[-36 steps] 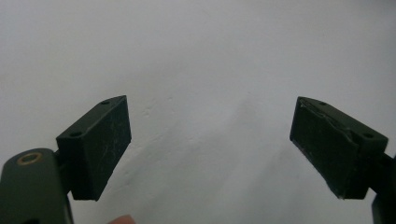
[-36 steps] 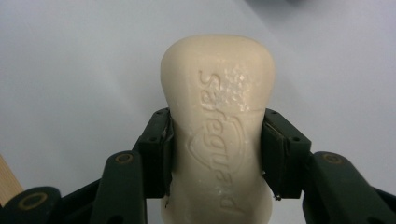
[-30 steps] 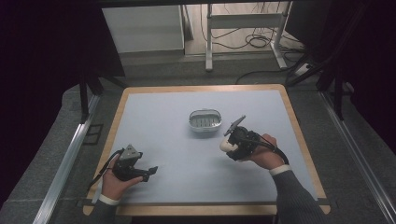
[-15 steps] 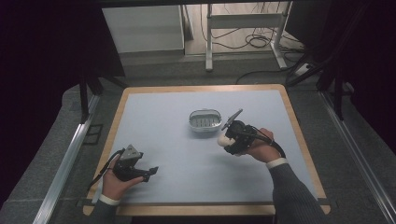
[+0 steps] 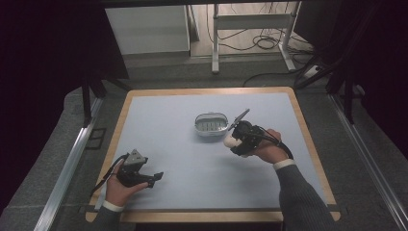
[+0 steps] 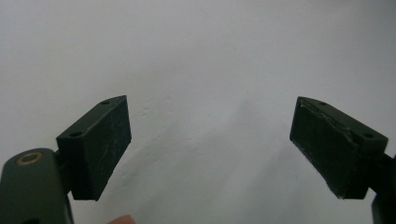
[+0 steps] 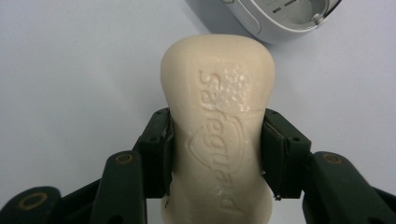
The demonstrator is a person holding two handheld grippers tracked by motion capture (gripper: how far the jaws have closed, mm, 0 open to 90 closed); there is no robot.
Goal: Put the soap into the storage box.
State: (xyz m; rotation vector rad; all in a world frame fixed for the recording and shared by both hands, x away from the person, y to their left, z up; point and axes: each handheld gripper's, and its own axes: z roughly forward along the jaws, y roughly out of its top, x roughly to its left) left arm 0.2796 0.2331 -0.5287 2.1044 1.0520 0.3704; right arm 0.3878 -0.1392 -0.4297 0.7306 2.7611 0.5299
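One cream waisted soap bar (image 7: pixel 217 135) clamped in right gripper (image 5: pixel 235 140), long axis toward nearby white slotted plastic dish (image 5: pixel 211 124); left gripper (image 5: pixel 155 177) far off, jaws apart & empty.

Soft, even overhead light falls on the pale surface (image 5: pixel 183 144) while the room around it sinks into near-black at both side edges of the high view. The left tongs (image 6: pixel 210 149) cast faint, diffuse shadows. The cream soap bar (image 7: pixel 217 135) is sharp, its embossed lettering crisp, without glare.
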